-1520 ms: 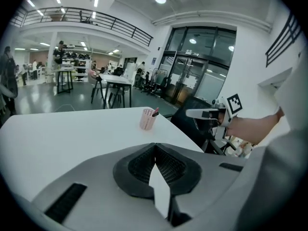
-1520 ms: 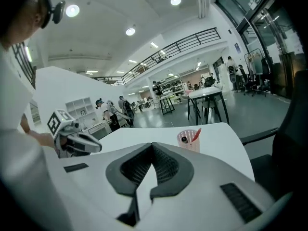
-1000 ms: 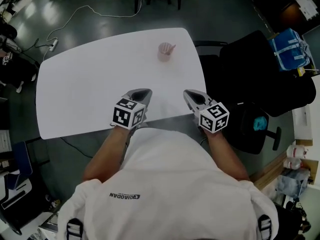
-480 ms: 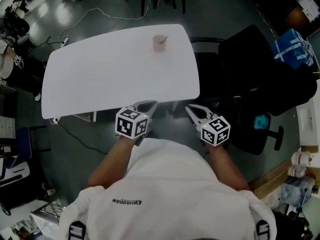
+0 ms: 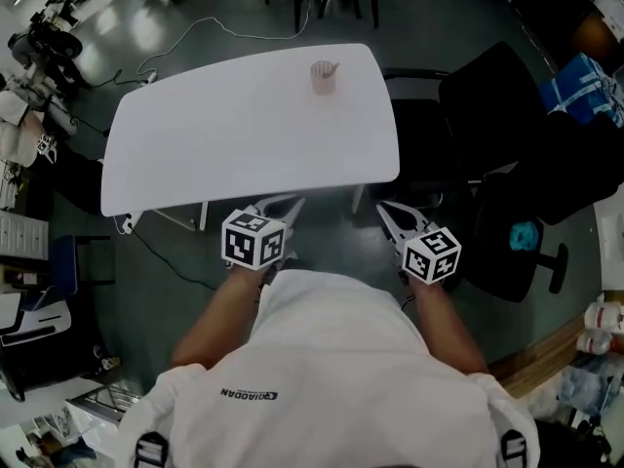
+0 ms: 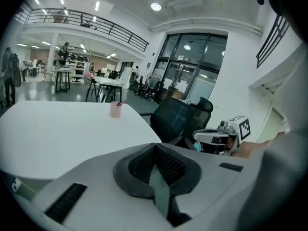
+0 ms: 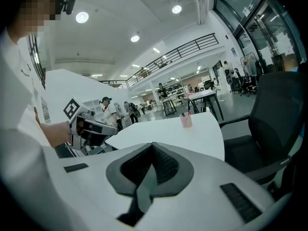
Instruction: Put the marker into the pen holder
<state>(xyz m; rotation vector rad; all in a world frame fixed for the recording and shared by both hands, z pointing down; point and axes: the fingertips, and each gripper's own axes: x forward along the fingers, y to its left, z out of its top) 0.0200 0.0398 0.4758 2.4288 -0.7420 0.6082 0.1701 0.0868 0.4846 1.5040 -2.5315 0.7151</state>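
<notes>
A pink pen holder stands near the far right end of the white table, with a marker sticking out of its top. The holder also shows small in the left gripper view as a pink cup and in the right gripper view. My left gripper and right gripper hang side by side just off the table's near edge, over the floor. Both are shut with nothing between the jaws. Each gripper shows in the other's view: the right one and the left one.
A black office chair stands at the table's right end, and a second one with a teal thing on its seat is nearer me. A blue bag lies at far right. A cable and power strip run on the floor beyond the table.
Both grippers have drawn back from over the table's near edge to the floor side of it. The table and the pen holder now lie farther off. Jaws stay shut.
</notes>
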